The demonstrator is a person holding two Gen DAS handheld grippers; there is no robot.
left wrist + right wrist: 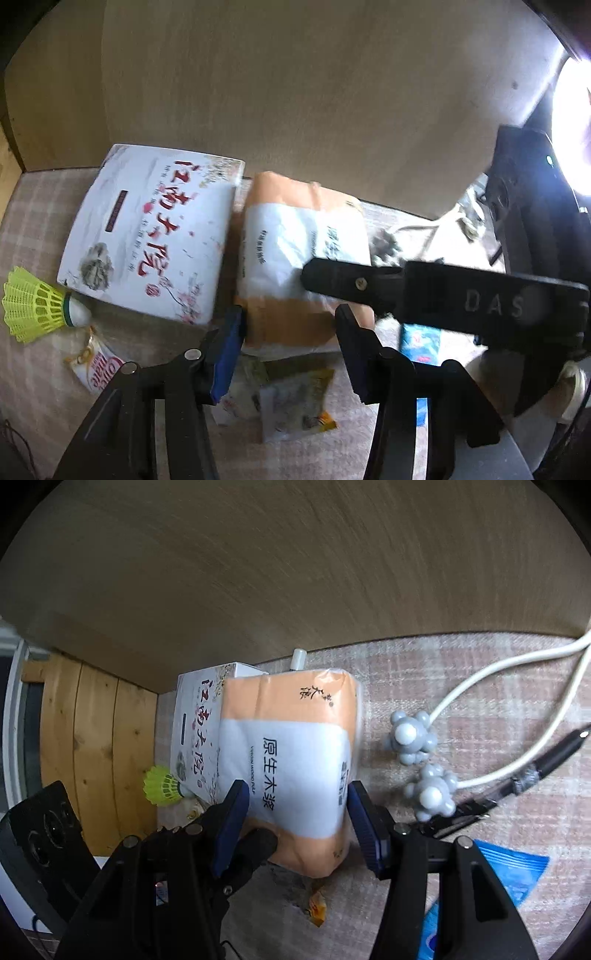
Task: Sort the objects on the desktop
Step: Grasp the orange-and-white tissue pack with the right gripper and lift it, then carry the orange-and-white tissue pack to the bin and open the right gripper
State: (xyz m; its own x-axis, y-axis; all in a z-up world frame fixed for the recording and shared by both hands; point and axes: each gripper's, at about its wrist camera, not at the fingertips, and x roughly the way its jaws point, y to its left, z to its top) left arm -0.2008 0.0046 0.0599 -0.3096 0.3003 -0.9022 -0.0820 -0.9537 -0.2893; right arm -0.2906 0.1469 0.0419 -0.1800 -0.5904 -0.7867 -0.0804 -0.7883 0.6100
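An orange and white tissue pack [291,760] lies on the checked cloth next to a white box with red characters [147,229]. My right gripper [299,823] has its blue pads on both sides of the pack and is shut on it. It shows in the left wrist view as a black finger [369,286] lying over the pack [295,236]. My left gripper [288,339] is open, its jaws astride the pack's near end. A yellow shuttlecock [35,306] lies left of the box and also shows in the right wrist view [162,781].
Snack packets [291,402] and a red-lettered wrapper [99,369] lie near the left gripper. A grey knobbed massager [410,738] with a white cord [498,664], a black pen [550,760] and a blue packet [513,871] lie right of the pack. A wooden wall [258,572] rises behind.
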